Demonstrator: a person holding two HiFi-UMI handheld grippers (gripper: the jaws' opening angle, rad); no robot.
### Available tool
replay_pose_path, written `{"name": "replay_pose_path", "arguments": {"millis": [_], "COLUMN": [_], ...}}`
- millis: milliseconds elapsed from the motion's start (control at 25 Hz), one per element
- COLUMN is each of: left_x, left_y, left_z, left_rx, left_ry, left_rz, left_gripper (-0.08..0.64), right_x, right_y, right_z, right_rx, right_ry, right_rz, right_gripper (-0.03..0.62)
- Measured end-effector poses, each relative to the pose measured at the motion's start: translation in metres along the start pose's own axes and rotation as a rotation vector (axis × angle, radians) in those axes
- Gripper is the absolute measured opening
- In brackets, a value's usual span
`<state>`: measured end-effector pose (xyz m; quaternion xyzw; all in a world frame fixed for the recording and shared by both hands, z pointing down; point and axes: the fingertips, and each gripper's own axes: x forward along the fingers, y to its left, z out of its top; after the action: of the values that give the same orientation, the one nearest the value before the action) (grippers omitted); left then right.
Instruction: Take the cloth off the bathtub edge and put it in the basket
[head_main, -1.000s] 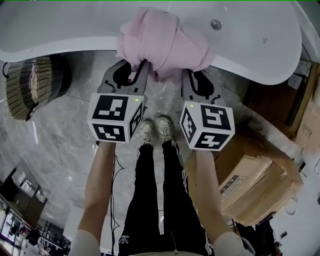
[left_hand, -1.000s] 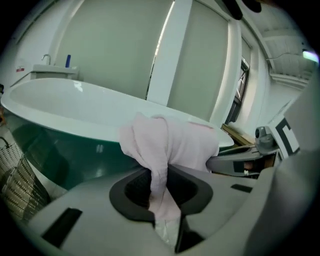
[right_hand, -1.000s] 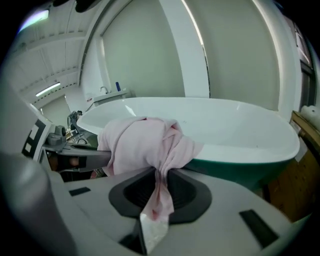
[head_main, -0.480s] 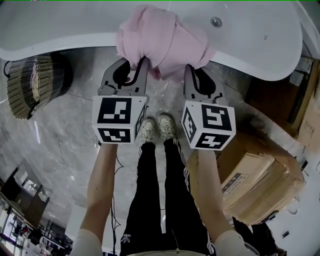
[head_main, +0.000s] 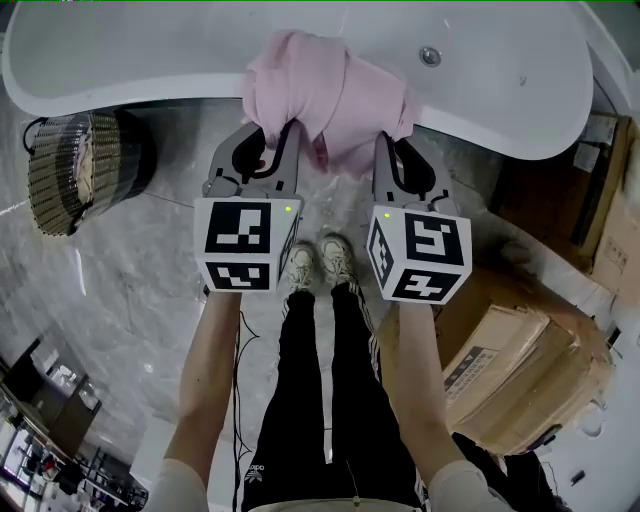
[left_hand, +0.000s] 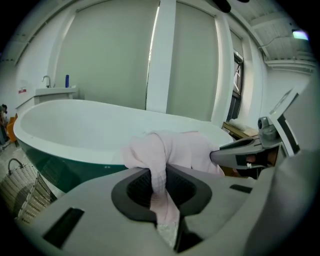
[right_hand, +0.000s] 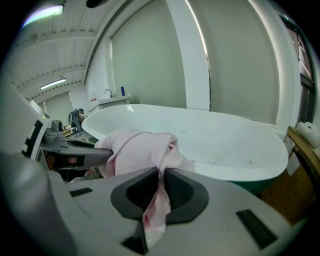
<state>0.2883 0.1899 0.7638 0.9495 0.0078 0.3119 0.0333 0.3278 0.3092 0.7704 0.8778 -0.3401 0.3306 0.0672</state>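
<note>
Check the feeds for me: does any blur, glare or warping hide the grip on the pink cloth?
Head view: sharp, but the fisheye bows the bathtub rim; pink cloth evenly lit. Left gripper view: dark vignette, close foreground soft, cloth in the jaws crisp. Right gripper view: ceiling light flares top left, grip unobscured.

Cardboard box (head_main: 510, 370) on marble floor (head_main: 130, 290), R of sneakers (head_main: 338, 262); blue bottle (left_hand: 67, 80) on far ledge (left_hand: 55, 91).
</note>
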Motion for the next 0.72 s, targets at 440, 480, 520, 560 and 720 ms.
{"name": "replay_pose_path", "arguments": {"millis": [440, 480, 520, 560, 720], "left_x": [-0.056, -0.063, -0.071, -0.081, -0.144], "left_y": [-0.009, -0.009, -0.009, -0.011, -0.020], "left_z": [0.067, 0.077, 0.087, 0.098, 0.138], "left_rx": [0.000, -0.001, -0.004, -0.011, -0.033], "left_ry": [-0.054, -0.063, -0.072, -0.081, -0.117], "left_rz": [0.014, 0.018, 0.023, 0.028, 0.037], "left_gripper": [0.067, 0.067, 0.067, 0.067, 0.067], "right_x": [-0.055, -0.062, -0.070, -0.080, -0.138], "right_y": [0.008, 0.010, 0.012, 0.014, 0.032], "right_z": [0.068, 0.077, 0.088, 0.098, 0.137], "right_rx": [-0.038, -0.040, -0.044, -0.051, -0.098], "right_ry": [-0.075, -0.086, -0.096, -0.104, -0.118], "right_rz": [-0.001, 0.001, 0.004, 0.009, 0.046], "right_gripper": [0.051, 0.051, 0.051, 0.051, 0.051]}}
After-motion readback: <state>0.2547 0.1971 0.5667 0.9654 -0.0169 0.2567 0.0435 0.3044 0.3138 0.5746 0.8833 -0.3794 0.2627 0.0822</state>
